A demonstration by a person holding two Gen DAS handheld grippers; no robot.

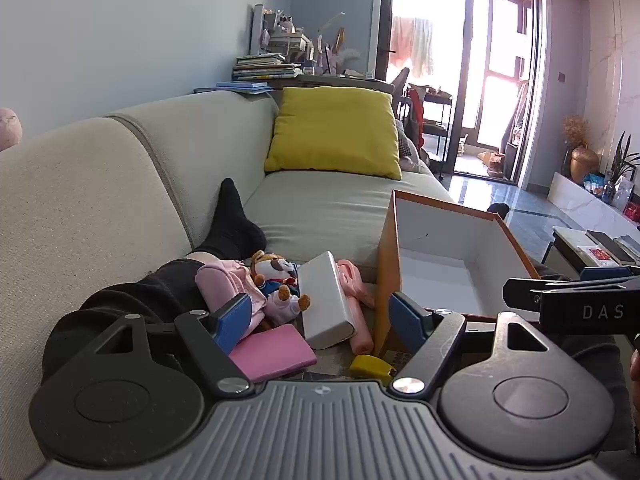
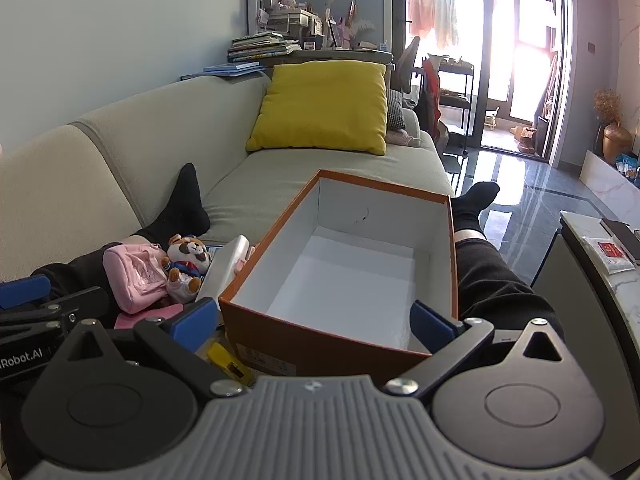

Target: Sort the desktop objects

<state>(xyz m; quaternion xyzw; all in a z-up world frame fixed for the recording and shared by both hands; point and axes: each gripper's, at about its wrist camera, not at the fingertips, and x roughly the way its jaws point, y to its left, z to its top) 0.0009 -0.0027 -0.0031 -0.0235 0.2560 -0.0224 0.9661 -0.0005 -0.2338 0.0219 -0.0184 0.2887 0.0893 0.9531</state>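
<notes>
An orange box (image 2: 320, 332) with a white, empty inside rests across a person's lap on the sofa; in the left wrist view the box (image 1: 386, 272) stands at the right. Left of it lie a pink pouch (image 2: 134, 274), a small plush dog (image 2: 188, 262), a white power bank (image 1: 326, 300), a flat pink case (image 1: 272, 354), a pink tube (image 1: 356, 304) and a yellow item (image 1: 370, 366). My left gripper (image 1: 320, 320) stands open above this pile, holding nothing. My right gripper (image 2: 314, 322) hangs open over the box's near wall, also holding nothing.
A beige sofa (image 1: 100, 200) with a yellow cushion (image 1: 334, 130) stretches ahead. The person's legs in black trousers and socks (image 2: 476, 200) flank the box. A marble-topped table (image 2: 600, 256) stands at the right, with glossy floor beyond it. Books (image 2: 260, 46) are stacked behind the sofa.
</notes>
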